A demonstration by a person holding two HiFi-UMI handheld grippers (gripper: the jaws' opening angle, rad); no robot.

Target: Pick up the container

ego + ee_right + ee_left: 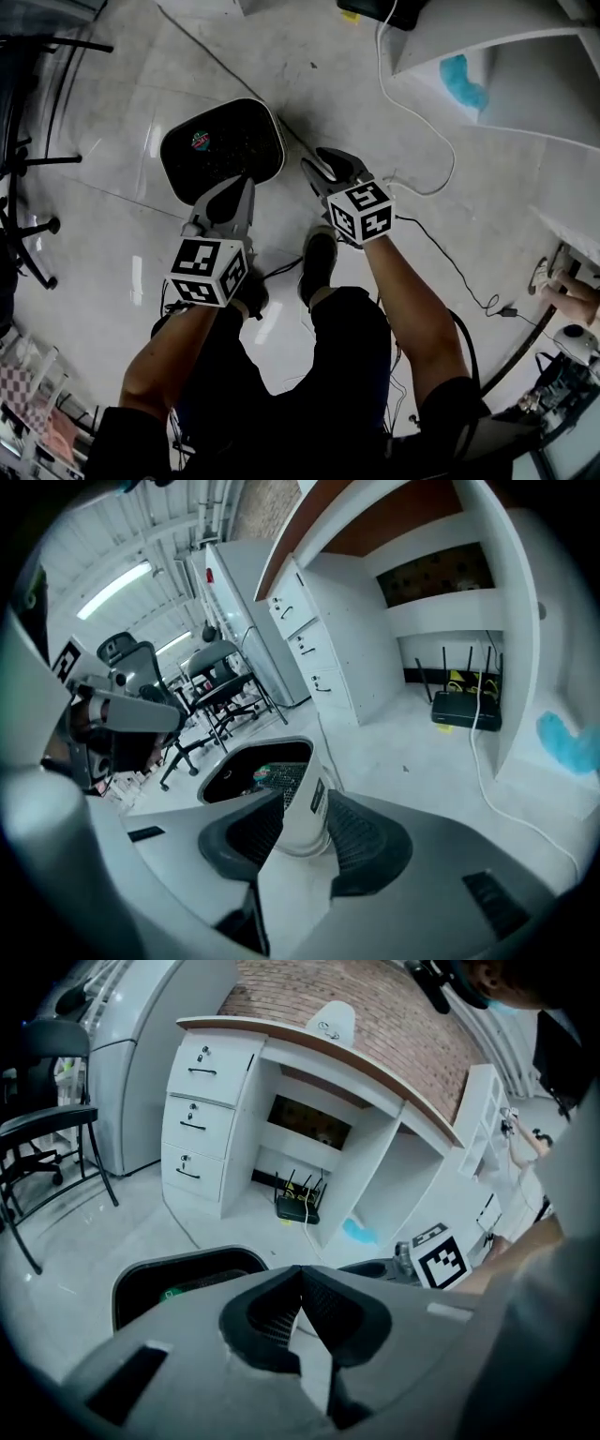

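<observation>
White drawer unit [199,1119] w/ 3 drawers; black router [297,1206] under desk; white cable [479,774] on floor; black chair [52,1124] at left.

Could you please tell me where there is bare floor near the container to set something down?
Bare floor lies left of the container, up to the chair legs, and beyond it, short of the white cable. Crowded: by the shoes and the black cable to their right.

Container [217,141] on floor [112,103], chairs [23,141] at its left, cable [417,117] and desk [525,89] far right of it, shoes [319,262] just near of it, left gripper [244,183] over its near rim, right gripper [316,166] just right of it.
</observation>
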